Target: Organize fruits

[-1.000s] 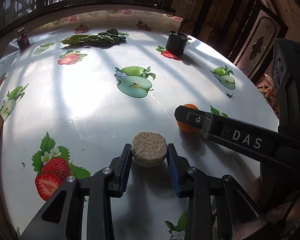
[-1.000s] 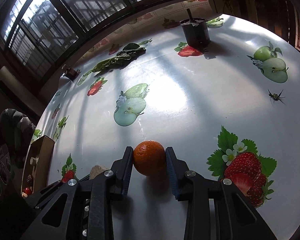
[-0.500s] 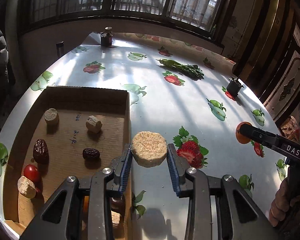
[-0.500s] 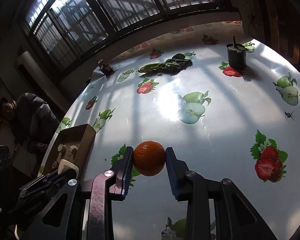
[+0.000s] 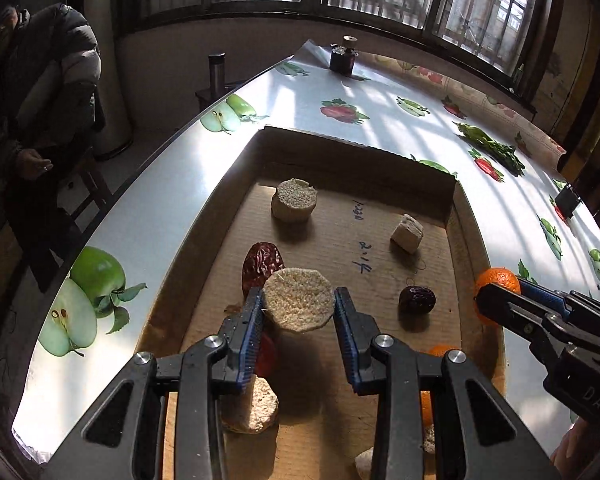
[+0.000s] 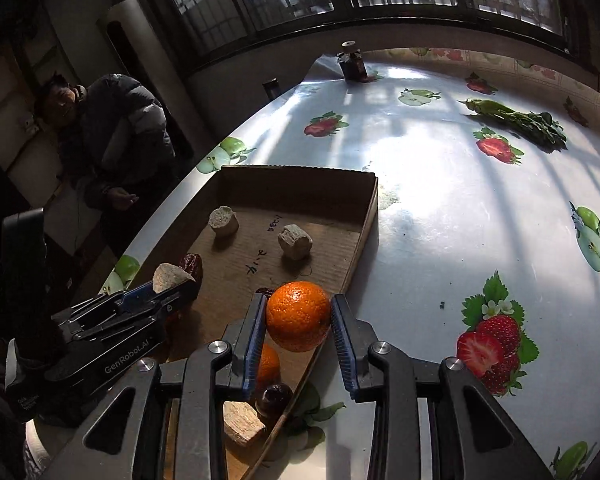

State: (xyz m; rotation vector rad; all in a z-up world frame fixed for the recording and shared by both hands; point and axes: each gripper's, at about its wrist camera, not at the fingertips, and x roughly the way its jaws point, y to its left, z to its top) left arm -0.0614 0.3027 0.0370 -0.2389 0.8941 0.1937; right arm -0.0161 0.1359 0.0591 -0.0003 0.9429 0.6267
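My left gripper (image 5: 299,312) is shut on a pale round fibrous slice (image 5: 298,305) and hangs over the open cardboard box (image 5: 466,236). My right gripper (image 6: 299,322) is shut on an orange (image 6: 299,315) above the box's right wall (image 6: 364,236). In the left wrist view the right gripper (image 5: 496,296) and its orange (image 5: 498,278) show at the box's right side. Inside the box lie two pale chunks (image 5: 294,200) (image 5: 407,233), a large red date (image 5: 262,260), a dark date (image 5: 417,300), another orange (image 6: 269,364) and more pieces near the front.
The table (image 6: 440,184) wears a glossy cloth printed with fruit. Leafy greens (image 6: 516,118) lie at the far right, a small dark jar (image 6: 352,64) at the far edge. A person in a dark padded jacket (image 6: 116,120) sits beyond the table's left side.
Both grippers have swung left across the table with the slice and the orange in them, from bare cloth to over the cardboard box. The box and its contents have come fully into view.
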